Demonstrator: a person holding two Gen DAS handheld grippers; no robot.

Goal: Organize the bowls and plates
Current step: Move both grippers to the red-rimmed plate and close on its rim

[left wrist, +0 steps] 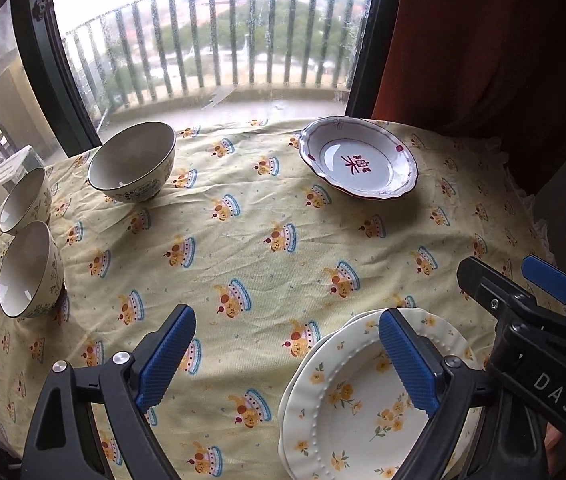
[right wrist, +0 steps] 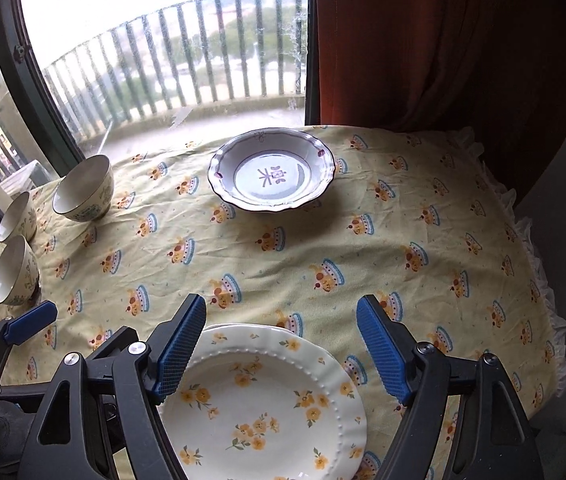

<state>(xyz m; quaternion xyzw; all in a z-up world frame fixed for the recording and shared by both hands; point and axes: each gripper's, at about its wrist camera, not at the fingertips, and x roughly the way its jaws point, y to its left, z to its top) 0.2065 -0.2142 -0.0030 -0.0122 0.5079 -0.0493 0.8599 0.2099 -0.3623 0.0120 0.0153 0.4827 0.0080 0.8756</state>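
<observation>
Three bowls [left wrist: 29, 268] stand grouped at the table's left edge — two small ones close together by the rim and a larger bowl [left wrist: 133, 162] a little farther in toward the window — all upright and apart from one another. Further right, at the far side of the yellow printed tablecloth [left wrist: 243, 240], sits a white scalloped plate with a red flower motif [left wrist: 359, 160], alone and well apart from everything else. Nearest the viewer lies the yellow-flowered plate [right wrist: 259, 400], resting on what looks like a second plate of the same pattern, whose rim shows just behind it. The left gripper [left wrist: 287, 360] hangs with its jaws wide and nothing between its pads; its right finger overlaps the floral stack's left side in view. The right gripper [right wrist: 279, 352] is also spread wide and empty, above that stack. The floral plates appear settled, so the next piece is likely the red-motif plate — it lies straight ahead of the right gripper's jaws, the nearer hand to it, while the bowls fall to the left.
</observation>
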